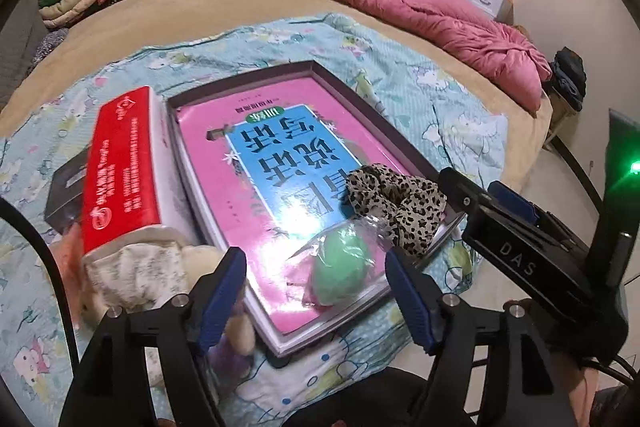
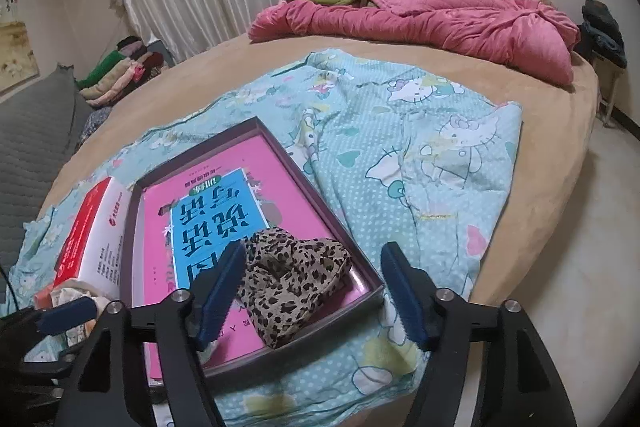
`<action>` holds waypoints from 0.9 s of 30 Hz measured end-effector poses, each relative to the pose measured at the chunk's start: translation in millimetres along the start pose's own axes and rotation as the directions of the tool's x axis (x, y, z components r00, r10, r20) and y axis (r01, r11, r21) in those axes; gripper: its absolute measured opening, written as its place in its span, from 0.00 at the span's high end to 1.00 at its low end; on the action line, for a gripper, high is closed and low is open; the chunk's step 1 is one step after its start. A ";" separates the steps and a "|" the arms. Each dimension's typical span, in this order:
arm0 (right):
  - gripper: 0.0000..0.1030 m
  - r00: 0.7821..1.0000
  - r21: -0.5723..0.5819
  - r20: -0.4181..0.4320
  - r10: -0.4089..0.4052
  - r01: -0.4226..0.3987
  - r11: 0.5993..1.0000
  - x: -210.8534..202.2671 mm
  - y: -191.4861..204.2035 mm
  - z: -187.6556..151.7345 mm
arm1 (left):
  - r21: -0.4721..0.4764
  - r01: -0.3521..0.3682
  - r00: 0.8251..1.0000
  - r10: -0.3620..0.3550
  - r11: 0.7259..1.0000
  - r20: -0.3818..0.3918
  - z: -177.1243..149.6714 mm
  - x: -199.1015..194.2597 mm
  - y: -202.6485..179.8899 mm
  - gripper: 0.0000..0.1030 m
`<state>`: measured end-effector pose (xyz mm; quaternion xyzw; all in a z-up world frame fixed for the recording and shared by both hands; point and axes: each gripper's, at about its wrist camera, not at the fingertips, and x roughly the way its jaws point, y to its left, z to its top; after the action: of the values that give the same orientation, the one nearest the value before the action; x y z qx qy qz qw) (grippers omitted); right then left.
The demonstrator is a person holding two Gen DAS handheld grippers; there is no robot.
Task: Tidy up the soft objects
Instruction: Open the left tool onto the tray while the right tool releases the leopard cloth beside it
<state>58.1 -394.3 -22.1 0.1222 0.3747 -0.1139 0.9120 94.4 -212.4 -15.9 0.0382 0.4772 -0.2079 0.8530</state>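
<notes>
A shallow dark-rimmed box [image 1: 320, 75] [image 2: 352, 255] with a pink and blue book inside lies on a Hello Kitty blanket on the bed. A leopard-print scrunchie [image 1: 396, 203] [image 2: 292, 279] and a green soft ball in clear wrap [image 1: 340, 271] rest in the box's near corner. A plush toy [image 1: 160, 267] lies left of the box, partly under a red and white carton [image 1: 120, 167]. My left gripper [image 1: 316, 291] is open, its jaws wide on either side of the green ball. My right gripper [image 2: 312, 287] is open just above the scrunchie, holding nothing.
A pink quilt [image 2: 420, 19] with a green cloth on it lies at the far side of the round bed. Folded clothes [image 2: 120, 71] are stacked at the left by the curtain. A black box [image 1: 66, 195] sits left of the red carton.
</notes>
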 end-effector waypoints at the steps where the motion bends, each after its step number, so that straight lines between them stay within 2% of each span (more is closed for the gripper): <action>1: 0.26 1.000 -0.004 0.002 0.001 -0.001 1.000 -0.7 0.9 -0.1 | -0.003 -0.009 1.000 0.009 1.000 0.007 -0.9 -3.5 1.5 0.29; 9: 0.25 1.000 -0.037 0.020 0.006 -0.005 0.999 -9.7 11.9 -1.7 | -0.039 -0.038 0.998 0.040 0.999 0.054 -6.0 -29.8 13.4 0.24; 18: 0.24 0.997 -0.064 0.078 0.015 -0.010 0.998 -35.3 27.4 1.3 | -0.062 -0.064 0.994 0.068 0.996 0.080 -10.3 -56.9 27.7 0.23; 27: 0.23 0.991 -0.124 0.110 0.079 -0.066 0.990 -66.4 56.8 5.4 | -0.130 -0.094 0.990 0.107 0.987 0.095 -18.1 -89.4 62.1 0.23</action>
<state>32.5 -334.6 36.7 0.0740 0.3233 -0.0647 0.9412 63.3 -122.6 40.3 -0.0020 0.4428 -0.1359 0.8862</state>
